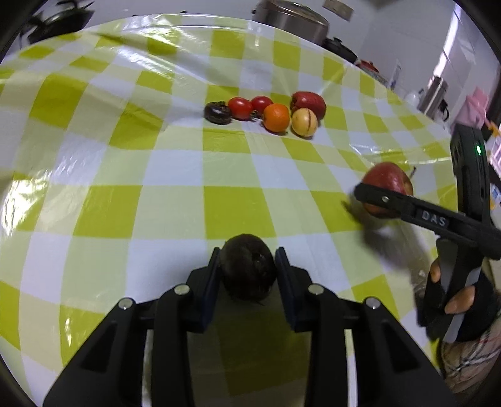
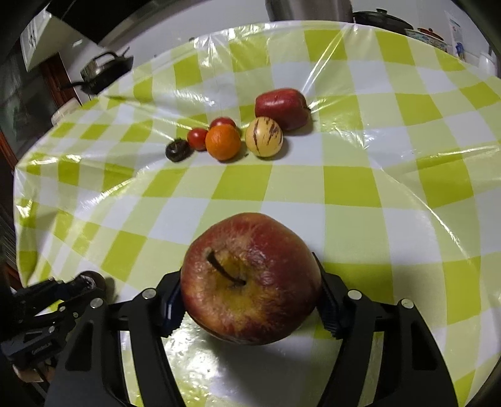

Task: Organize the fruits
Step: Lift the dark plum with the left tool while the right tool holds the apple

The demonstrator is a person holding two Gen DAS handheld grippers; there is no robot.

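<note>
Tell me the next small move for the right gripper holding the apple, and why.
Probably carry the apple forward toward the group of fruit, to the bare cloth beside the red fruit. The right gripper already has its fingers closed on the apple's sides, and the other fruits sit clustered farther up the table, so the apple looks bound for that group.

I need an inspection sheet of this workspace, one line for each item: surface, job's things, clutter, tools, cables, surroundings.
Surface: round table under a glossy green-and-white checked plastic cloth, wrinkled.
Job's things: grouped at the far side are a dark wrinkled fruit, two small red tomatoes, a round orange citrus, a pale yellow striped melon and a dark red oblong fruit.
Clutter: nothing seen.
Tools: left tool shut on a dark round fruit; right tool shut on a red-yellow wrinkled apple.
Cables: nothing seen.
Surroundings: steel pot, black pan, gloved hand.
</note>
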